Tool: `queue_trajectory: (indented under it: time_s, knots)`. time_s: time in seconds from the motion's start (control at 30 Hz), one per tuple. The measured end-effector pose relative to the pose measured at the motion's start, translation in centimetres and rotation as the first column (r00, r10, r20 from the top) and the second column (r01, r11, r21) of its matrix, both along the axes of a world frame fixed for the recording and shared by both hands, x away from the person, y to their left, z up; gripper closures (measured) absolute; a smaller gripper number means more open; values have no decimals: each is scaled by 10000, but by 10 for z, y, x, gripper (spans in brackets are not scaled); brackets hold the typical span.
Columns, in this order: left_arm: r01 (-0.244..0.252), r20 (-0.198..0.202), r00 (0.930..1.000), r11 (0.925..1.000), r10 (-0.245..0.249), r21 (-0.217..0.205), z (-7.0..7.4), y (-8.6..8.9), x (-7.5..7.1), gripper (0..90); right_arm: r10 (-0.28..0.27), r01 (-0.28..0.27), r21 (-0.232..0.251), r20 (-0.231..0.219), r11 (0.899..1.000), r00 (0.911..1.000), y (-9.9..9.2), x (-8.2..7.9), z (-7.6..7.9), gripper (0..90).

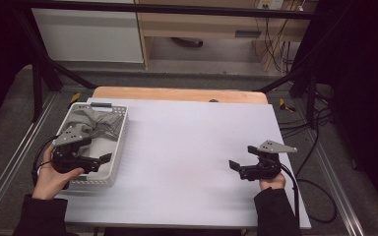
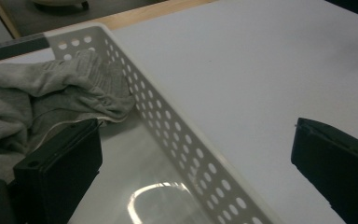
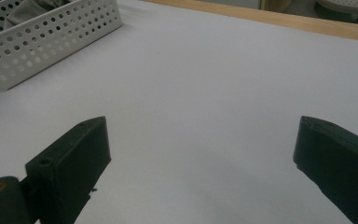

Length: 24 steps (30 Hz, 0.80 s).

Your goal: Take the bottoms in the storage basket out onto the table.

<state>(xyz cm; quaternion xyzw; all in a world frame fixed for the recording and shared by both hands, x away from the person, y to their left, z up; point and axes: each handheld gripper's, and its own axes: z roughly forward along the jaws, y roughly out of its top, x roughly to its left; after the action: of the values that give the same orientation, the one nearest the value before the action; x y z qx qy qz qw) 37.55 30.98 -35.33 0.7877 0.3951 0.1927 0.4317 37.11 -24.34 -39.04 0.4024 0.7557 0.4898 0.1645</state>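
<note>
A white perforated basket [image 1: 121,140] stands at the left of the white tabletop [image 1: 192,147]. A crumpled grey cloth [image 1: 96,123] lies in its far half. My left gripper [image 1: 98,153] hovers over the basket's near end, open. In the left gripper view, the left gripper [image 2: 196,154] straddles the basket wall [image 2: 168,116]: one jaw is inside next to the grey cloth [image 2: 37,93], the other is out over the table. My right gripper [image 1: 243,157] is held low over the table's right side, open and holding nothing. The right gripper [image 3: 200,154] faces the basket [image 3: 51,42] across bare table.
A wooden strip [image 1: 177,93] borders the table's far edge. Black frame bars [image 1: 44,64] rise at the back corners. Cables [image 1: 320,147] trail on the floor to the right. Shelving and a white panel stand beyond the table.
</note>
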Motion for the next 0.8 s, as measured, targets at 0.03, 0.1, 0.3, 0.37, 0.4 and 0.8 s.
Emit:
queue_trajectory:
  time_s: [0.03, 0.1, 0.3, 0.37, 0.4, 0.8]
  knots:
    - [-73, -23, 10000, 10000, 73, -18, 0, 2, 1, 19, -2, 3, -6, 9, 10000, 10000, 0, 0, 0, 40]
    - [-200, -40, 9998, 9998, 200, -29, 0, 6, 3, 20, -9, 9, 3, 11, 10000, 10000, 0, 0, 0, 40]
    - [-670, -140, 9977, 9977, 671, 37, 0, 18, 10, 21, -35, 35, -14, -4, 10000, 10000, 0, 0, 0, 40]
    - [-900, -233, 9956, 9959, 903, 129, -1, 23, 12, 22, -41, 41, -29, -12, 10000, 10000, 0, 1, 0, 41]
    - [-1091, -256, 9937, 9939, 1095, 139, -2, 27, 14, 22, -55, 55, -24, -14, 10000, 10000, 0, 0, 0, 41]
    - [-1690, -296, 9850, 9847, 1703, 418, -2, 41, 24, 26, -71, 70, -34, -23, 10000, 10000, 0, 1, -1, 40]
